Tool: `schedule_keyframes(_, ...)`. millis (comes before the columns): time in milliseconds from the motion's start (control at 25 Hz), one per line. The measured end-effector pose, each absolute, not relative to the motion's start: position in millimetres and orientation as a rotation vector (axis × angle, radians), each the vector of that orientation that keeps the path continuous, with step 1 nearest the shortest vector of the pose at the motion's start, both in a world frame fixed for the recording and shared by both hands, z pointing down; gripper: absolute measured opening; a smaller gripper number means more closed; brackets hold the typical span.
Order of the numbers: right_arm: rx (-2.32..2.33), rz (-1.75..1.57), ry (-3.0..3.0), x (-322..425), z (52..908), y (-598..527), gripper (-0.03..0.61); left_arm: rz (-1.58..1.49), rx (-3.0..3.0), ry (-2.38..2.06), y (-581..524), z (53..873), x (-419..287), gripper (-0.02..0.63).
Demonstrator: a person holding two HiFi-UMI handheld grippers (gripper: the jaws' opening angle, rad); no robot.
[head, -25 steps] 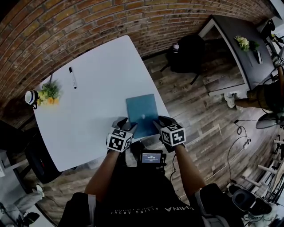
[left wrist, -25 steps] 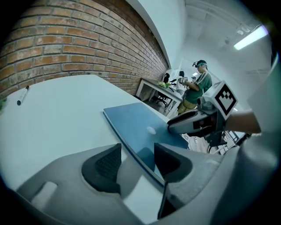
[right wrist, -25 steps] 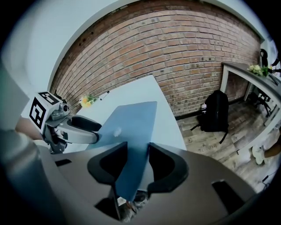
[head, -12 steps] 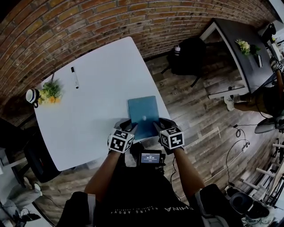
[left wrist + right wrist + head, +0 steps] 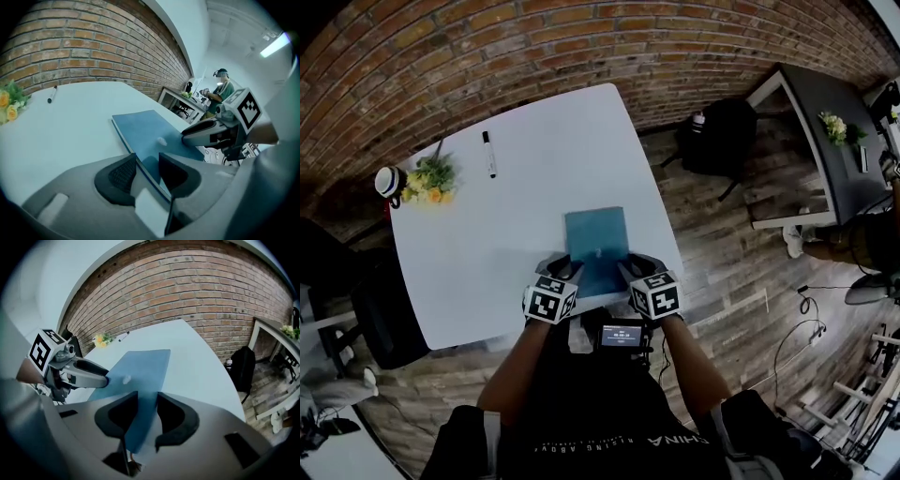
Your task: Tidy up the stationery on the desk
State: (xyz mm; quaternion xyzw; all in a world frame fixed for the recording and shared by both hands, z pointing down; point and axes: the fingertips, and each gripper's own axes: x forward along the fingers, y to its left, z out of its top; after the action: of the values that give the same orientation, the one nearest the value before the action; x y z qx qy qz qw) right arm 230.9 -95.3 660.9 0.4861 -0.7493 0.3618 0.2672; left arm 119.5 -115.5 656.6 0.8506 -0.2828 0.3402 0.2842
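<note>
Blue notebook, near corners btwn fingers, L gripper & R gripper just closed, clamping it.

Pale letters across my dark shirt read partly as "HINA", seen upside down. A smaller line by them is too fine to read. The small screen between my wrists shows digits I cannot make out.

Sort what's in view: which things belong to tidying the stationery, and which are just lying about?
Belongs to the job:
notebook
marker

Just lying about:
flowers
backpack on the floor
dark desk beyond
</note>
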Motion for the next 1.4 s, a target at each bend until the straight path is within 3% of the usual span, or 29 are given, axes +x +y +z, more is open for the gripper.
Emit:
schedule_keyframes(720,1.093,0.844,-2.083,72.5,657.9,-165.9,0.135,0.819,2.149,-0.989,-168.2,655.3,-40.5,0.160)
schedule_keyframes(1400,1.134,0.842,-2.090,39.6,662.5,-211.8,0.138,0.804,2.156,-1.034,-213.0,654.8,-74.5,0.160)
